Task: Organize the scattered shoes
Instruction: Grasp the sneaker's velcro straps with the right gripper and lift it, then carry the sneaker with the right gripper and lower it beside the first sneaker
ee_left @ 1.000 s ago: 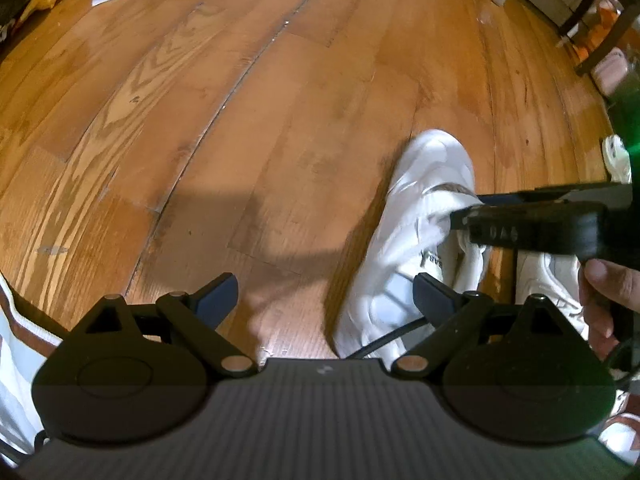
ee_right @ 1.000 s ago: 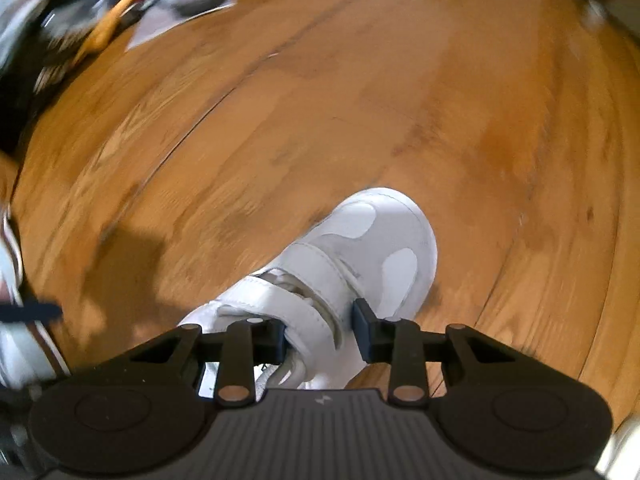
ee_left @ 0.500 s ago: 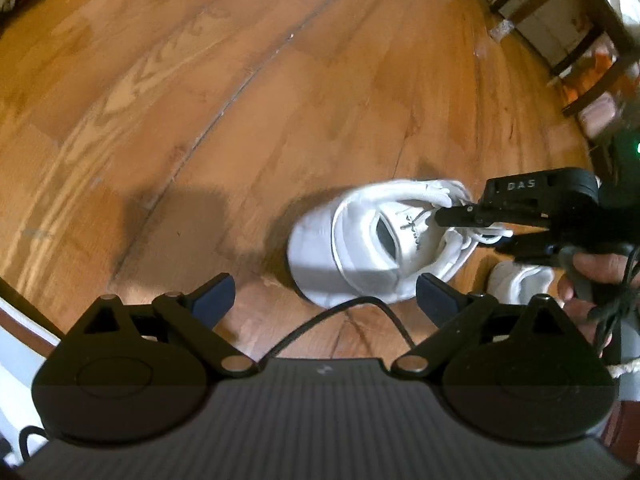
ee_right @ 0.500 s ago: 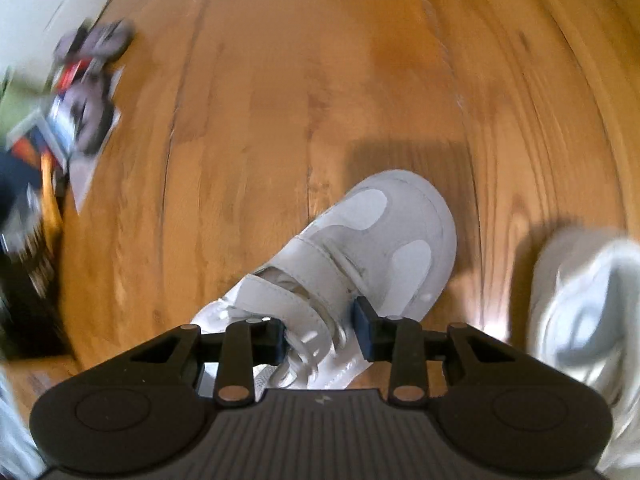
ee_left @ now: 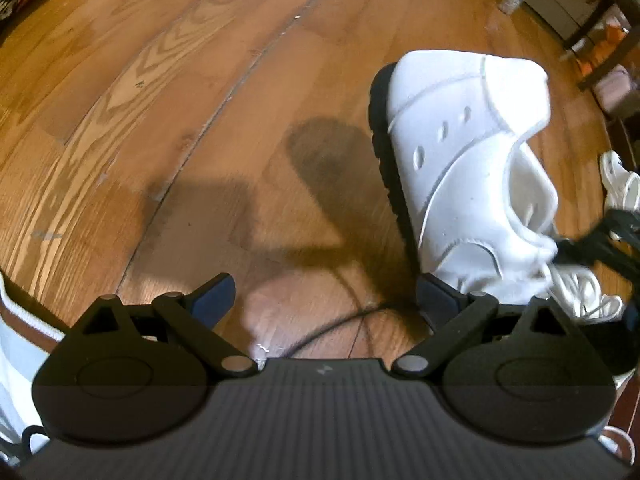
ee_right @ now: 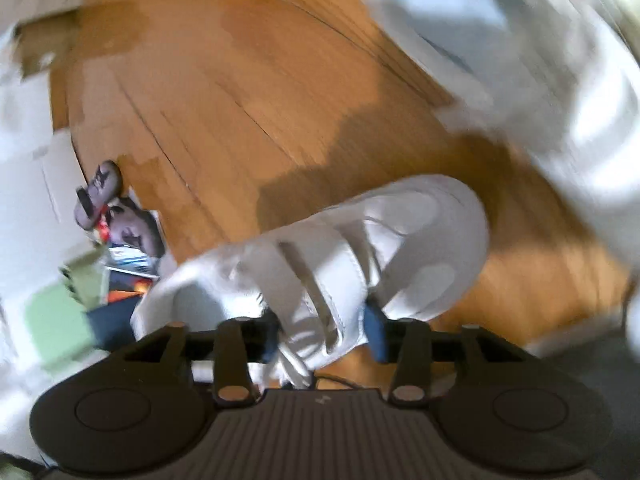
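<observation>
Dangling between the right tongs (ee_right: 322, 334), the white strap-fastened leather sneaker (ee_right: 360, 248) hangs toe-forward over the wooden plank floor (ee_right: 224, 92). Those jaws have just been opening, with the shoe's strapped tongue between them; blur hides whether the pads press it, so this looks like a release near another white shoe (ee_right: 532, 52), probably to pair them. From the left wrist view the sneaker (ee_left: 464, 152) appears rolled on its side, dark sole showing. The right tool tilts moderately downward. The left tongs (ee_left: 324, 298) stand spread and empty, aimed steeply at bare floor (ee_left: 180, 92), apparently waiting.
</observation>
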`<state>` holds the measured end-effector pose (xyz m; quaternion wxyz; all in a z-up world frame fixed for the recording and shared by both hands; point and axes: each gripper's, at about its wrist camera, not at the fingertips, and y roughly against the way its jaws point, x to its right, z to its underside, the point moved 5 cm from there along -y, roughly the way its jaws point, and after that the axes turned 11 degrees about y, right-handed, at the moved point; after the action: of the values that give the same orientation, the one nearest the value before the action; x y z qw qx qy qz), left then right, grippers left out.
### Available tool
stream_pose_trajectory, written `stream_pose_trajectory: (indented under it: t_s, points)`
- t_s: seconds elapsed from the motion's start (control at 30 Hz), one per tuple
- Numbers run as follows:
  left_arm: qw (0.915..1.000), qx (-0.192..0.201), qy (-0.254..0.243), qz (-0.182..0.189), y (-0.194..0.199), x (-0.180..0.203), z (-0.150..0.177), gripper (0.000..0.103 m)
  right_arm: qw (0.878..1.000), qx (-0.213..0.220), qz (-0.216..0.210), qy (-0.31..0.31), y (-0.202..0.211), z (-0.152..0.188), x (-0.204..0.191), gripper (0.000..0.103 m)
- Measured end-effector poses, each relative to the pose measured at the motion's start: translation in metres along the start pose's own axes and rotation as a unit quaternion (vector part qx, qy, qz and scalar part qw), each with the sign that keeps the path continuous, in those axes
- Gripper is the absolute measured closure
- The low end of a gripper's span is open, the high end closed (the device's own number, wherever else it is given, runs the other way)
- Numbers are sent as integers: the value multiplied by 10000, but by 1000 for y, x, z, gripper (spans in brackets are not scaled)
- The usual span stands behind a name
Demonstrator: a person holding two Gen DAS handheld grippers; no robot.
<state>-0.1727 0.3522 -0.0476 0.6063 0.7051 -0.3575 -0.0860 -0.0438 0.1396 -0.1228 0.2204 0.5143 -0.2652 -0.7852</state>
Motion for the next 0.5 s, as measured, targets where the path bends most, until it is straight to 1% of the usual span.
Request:
stream_pose_trajectory:
  t_s: [0.03, 0.1, 0.13, 0.2, 0.23, 0.27, 0.3, 0.33, 0.4, 0.47, 0.5]
  points:
    - [10000, 43, -33, -63, 0, -1, 0, 4, 9997, 90, -130, 167, 6, 0, -3, 29]
    - [9999, 2, -103, -109, -3, 0, 1, 4, 9975, 240, -355, 565, 18, -1, -10, 27]
    - [9999, -36, -119, -78, -3, 1, 1, 4, 9945, 228, -366, 954, 19, -3, -17, 26]
    - [9998, -41, -204, -68, -3, 2, 3, 4, 9836, 195, -318, 1763, 20, -8, -30, 25]
    - [9996, -44, -268, -54, -3, 4, 3, 4, 9739, 157, -94, 2263, 15, -9, -32, 26]
    - [9993, -50, -358, -30, -3, 6, 4, 4, 9611, 118, 131, 2756, 11, -11, -35, 25]
    - [9990, -56, -448, -7, -2, 8, 5, 4, 9448, 93, 360, 3255, 6, -11, -36, 25]
    - [9984, -109, -541, 87, -3, 11, 7, 4, 9245, 86, 563, 3770, 1, -7, -36, 25]
    - [9977, -192, -595, 256, -3, 13, 8, 4, 8791, 15, 759, 4706, -14, 6, -35, 25]
    - [9979, -252, -410, 427, -1, 11, 5, 4, 8358, 16, 747, 5440, -28, 21, -33, 26]
    - [9982, -230, -315, 465, 1, 9, 3, 4, 8146, 40, 839, 5739, -35, 26, -31, 26]
